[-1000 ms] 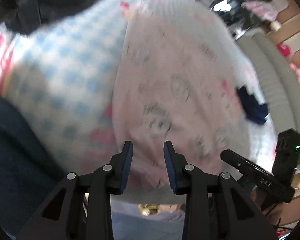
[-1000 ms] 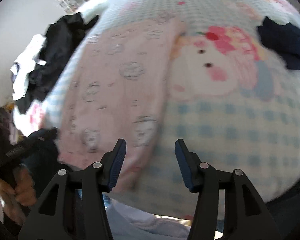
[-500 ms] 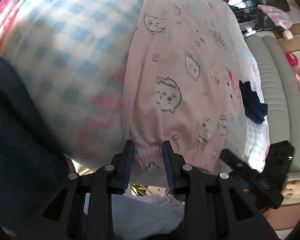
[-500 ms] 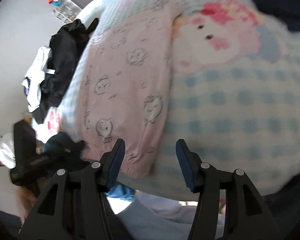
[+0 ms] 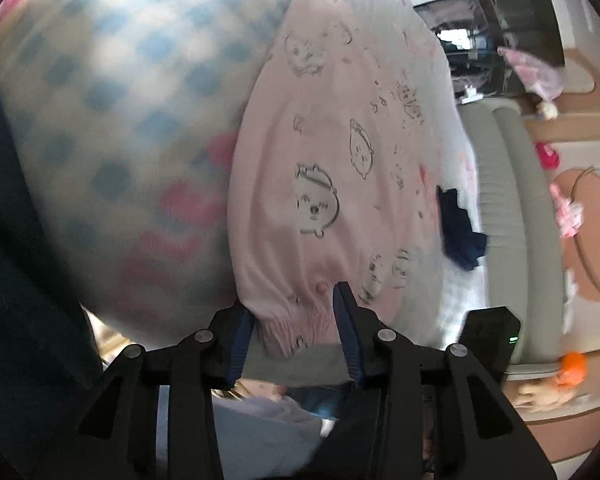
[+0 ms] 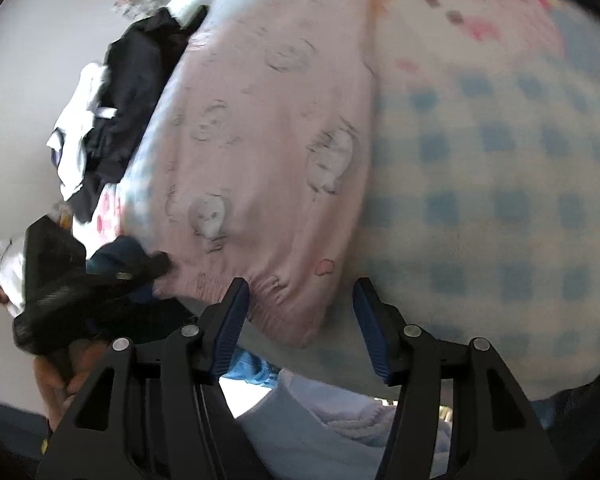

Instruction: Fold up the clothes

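A pink garment [image 5: 340,160] printed with small cartoon faces lies flat on a blue-checked bedspread [image 5: 120,100], its gathered elastic hem at the near edge. My left gripper [image 5: 294,300] is at that hem. Its jaws are opening, and the hem's left part lies between them without being pinched. In the right wrist view the same garment [image 6: 260,140] shows its other hem corner between the jaws of my right gripper [image 6: 300,284]. These jaws are also opening and stand wide apart from the cloth. The left gripper's black body [image 6: 80,280] shows at the hem's far side.
A heap of dark and white clothes [image 6: 132,80] lies at the bedspread's [image 6: 500,180] far left edge. A small navy item [image 5: 460,232] rests to the right of the pink garment. A grey padded bed end [image 5: 512,200] runs along the right. Pale blue cloth [image 6: 340,420] hangs below the grippers.
Both grippers have sunk toward the pink garment's near hem, which now sits between each pair of jaws. The left jaws have widened since half a second ago.
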### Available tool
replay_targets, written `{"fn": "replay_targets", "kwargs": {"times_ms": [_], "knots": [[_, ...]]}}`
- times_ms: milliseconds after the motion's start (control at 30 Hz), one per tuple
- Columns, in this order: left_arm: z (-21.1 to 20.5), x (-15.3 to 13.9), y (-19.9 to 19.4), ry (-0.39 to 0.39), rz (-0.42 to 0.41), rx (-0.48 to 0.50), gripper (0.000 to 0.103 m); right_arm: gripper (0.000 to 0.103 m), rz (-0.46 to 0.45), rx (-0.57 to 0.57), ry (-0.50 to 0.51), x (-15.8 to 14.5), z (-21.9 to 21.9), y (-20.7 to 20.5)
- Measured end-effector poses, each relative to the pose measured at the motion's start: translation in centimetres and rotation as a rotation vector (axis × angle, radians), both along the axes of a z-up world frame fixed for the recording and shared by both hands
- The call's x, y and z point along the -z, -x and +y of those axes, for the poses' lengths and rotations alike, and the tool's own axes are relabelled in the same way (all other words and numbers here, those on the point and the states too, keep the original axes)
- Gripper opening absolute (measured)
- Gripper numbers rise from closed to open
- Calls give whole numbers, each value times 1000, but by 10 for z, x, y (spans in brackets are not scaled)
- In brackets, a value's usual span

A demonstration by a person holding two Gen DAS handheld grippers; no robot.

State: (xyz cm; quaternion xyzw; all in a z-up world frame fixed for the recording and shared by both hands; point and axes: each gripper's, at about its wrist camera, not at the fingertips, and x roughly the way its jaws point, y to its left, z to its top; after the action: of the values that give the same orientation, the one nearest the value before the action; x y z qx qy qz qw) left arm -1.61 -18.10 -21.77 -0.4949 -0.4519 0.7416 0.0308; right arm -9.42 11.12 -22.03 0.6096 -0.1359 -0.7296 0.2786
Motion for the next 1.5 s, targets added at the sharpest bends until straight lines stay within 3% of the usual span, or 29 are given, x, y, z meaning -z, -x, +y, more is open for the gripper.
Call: {"fn": "replay_targets", "kwargs": {"times_ms": [67, 200, 333, 400, 467, 533, 633, 667, 700, 800, 1000, 1300, 1433, 1500], "knots": [[11, 1, 5, 76, -24, 30, 40, 57, -10, 4, 48, -1, 3, 3], [20, 9, 7, 84, -29, 5, 42, 56, -2, -24, 88, -5, 1, 11], [24, 9, 7, 32, 24, 4, 31, 54, 15, -45, 38, 4, -13, 17], [20, 5, 6, 7, 68, -2, 30, 55, 50, -78, 54, -2, -21, 11], [15, 13, 6, -36, 58, -10, 30, 57, 68, -114, 60, -4, -24, 5], [10, 22, 7, -65, 26, -36, 23, 52, 62, -102, 55, 2, -22, 7], [25, 0, 11, 65, 63, -12, 17, 31, 53, -66, 73, 5, -16, 11], [28, -12, 9, 111, 80, 7, 16, 19, 67, -75, 97, 0, -14, 10], [27, -24, 7, 115, 108, 14, 16, 16, 90, -88, 111, -7, -13, 8], [21, -58, 0, 128, 189, 41, 16, 16, 169, -113, 133, -33, -7, 2], [22, -95, -11, 195, 234, 100, 16, 15, 250, -108, 192, -80, 5, -11], [27, -78, -59, 107, 176, 136, 16, 15, 155, -94, 250, -82, 30, -61], [17, -59, -52, 54, 124, 128, 16, 15, 131, -123, 164, -73, 25, -58], [10, -64, -41, 64, 140, 140, 16, 17, 111, -136, 117, -65, 18, -50]]}}
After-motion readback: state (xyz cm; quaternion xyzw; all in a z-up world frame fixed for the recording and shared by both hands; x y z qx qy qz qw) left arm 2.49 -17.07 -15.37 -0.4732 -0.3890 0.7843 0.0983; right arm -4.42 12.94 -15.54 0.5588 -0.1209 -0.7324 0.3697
